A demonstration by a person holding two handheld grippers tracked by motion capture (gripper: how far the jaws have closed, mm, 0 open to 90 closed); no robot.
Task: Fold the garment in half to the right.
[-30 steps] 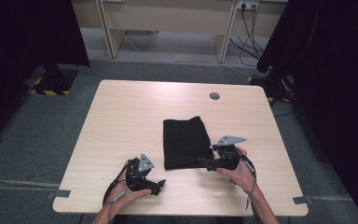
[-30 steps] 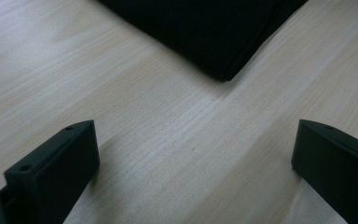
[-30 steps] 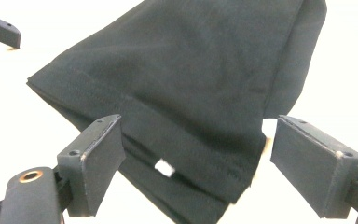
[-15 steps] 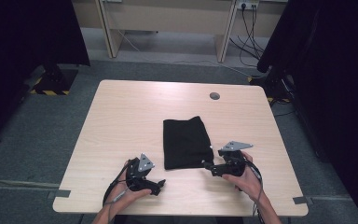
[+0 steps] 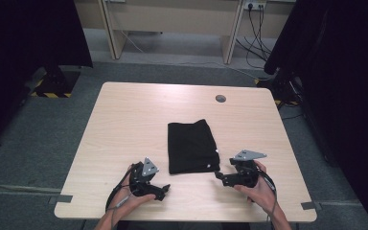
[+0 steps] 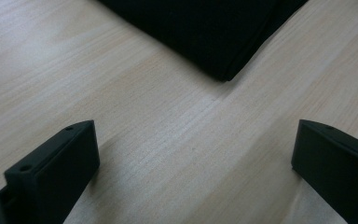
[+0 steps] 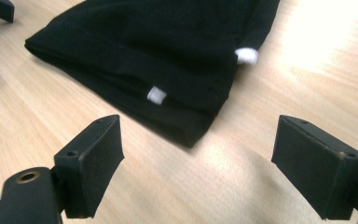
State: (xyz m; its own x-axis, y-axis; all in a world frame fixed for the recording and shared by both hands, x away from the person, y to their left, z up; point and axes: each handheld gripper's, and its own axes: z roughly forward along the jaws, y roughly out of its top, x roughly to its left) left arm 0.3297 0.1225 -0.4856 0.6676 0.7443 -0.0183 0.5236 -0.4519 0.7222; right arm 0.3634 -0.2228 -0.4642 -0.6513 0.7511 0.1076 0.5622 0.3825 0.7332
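Two grippers sit low at the near edge of a light wood table [image 5: 124, 120], one in each hand. A black cloth [image 5: 191, 146] is folded flat in the middle of the table, a bit toward the near side, btwn the two grippers.

The left gripper [image 5: 160, 190] is near the cloth's near-left corner but apart from it. In the left gripper view [image 6: 191, 172] its jaws are spread wide w/ only bare wood btwn them, and a corner of the cloth [image 6: 205, 32] lies farther off. It holds nothing.

The right gripper [image 5: 220, 176] is just beside the cloth's near-right corner, jaws pointing left at it. In the right gripper view [image 7: 196, 163] the jaws are also wide apart and grip nothing. The cloth's corner [image 7: 168, 60] lies close in front, not touching either jaw. Two small white tags [image 7: 156, 94] show on the cloth's edge.

A grey round cap [image 5: 220, 98] sits in the table near the far edge. Cables [image 5: 256, 28] hang by the far wall.
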